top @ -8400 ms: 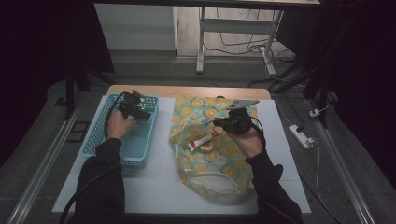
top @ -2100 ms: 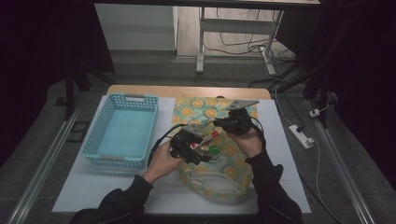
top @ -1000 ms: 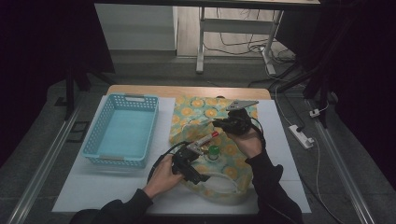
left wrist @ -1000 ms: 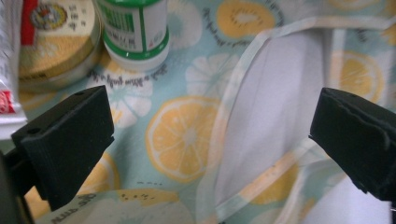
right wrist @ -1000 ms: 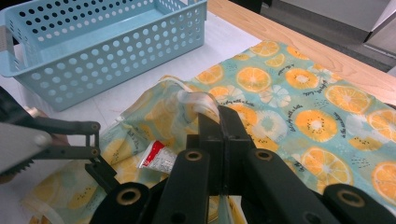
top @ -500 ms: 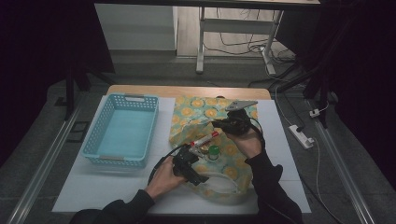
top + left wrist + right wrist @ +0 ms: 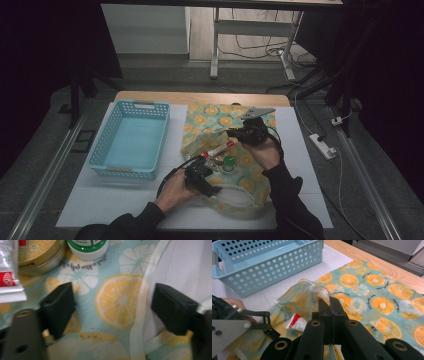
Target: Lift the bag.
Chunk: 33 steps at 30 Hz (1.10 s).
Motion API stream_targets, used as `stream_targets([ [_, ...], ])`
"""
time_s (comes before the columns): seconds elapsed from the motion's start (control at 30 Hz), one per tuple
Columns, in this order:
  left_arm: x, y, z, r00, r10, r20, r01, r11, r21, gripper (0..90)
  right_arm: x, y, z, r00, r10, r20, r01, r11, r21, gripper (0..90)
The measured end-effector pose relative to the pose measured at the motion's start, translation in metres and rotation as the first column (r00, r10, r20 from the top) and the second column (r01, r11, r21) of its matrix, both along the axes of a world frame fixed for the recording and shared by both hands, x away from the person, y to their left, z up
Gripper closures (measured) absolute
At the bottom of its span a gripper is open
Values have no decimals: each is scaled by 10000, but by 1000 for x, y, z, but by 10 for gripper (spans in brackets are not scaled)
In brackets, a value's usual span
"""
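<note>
A citrus-print cloth bag [image 7: 220, 117] lies open on the table. On it lie a red-and-white toothpaste tube [image 7: 218, 149], a green-capped bottle [image 7: 228, 162] and a gold tin [image 7: 37, 257]. My right gripper [image 7: 241, 134] is shut on the bag's pale strap at its upper edge [image 7: 322, 292] and holds that edge up. My left gripper [image 7: 204, 170] is at the bag's near side. Its jaws [image 7: 115, 307] have just been closing. They stand apart over the fabric and its pale hem [image 7: 140, 322], with the pads clear of it.
A light blue perforated basket [image 7: 122, 171] stands at the left on the white mat [image 7: 115, 200], with its wall [image 7: 274, 272] close to the bag. The wooden table edge [image 7: 200, 97] runs along the back. A power strip [image 7: 322, 145] lies on the floor to the right.
The left gripper has come from over the basket across to the bag's near edge and has stayed there for the last second. The right gripper has kept its hold.
</note>
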State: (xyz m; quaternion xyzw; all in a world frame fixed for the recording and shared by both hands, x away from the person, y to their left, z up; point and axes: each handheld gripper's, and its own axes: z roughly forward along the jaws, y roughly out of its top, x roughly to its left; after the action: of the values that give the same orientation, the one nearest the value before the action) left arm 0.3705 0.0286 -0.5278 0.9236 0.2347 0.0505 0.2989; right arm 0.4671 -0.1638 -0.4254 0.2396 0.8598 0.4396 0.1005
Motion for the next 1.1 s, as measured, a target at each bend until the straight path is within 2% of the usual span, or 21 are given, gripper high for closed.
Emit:
stream_targets([
  [0.23,-1,3,5,9998,-205,-83,206,9997,101,524,0,1,-1,10000,12,-21,-12,10000,-20,899],
  [0.3,-1,3,6,9999,-31,-161,33,9999,146,582,0,1,-1,10000,10,-28,-10,10000,-27,899],
  [0.4,0,5,6,9994,53,-341,-52,10000,42,759,0,0,-1,10000,10,-41,-10,10000,-21,899],
  [0.5,1,6,7,9987,197,-471,-197,9998,24,827,1,0,-1,10000,-18,-38,18,10000,-5,899],
  [0.7,2,6,7,9935,642,-941,-665,9976,-211,887,1,-1,-1,9999,-29,-98,30,10000,6,899],
  [0.83,0,5,9,9956,539,-771,-541,9985,-10,890,2,-2,-3,9998,-17,-200,17,10000,3,900],
  [1.1,-1,10,19,9966,453,-693,-488,9976,-494,891,-1,-1,-1,9994,263,-203,-266,9996,-125,899],
])
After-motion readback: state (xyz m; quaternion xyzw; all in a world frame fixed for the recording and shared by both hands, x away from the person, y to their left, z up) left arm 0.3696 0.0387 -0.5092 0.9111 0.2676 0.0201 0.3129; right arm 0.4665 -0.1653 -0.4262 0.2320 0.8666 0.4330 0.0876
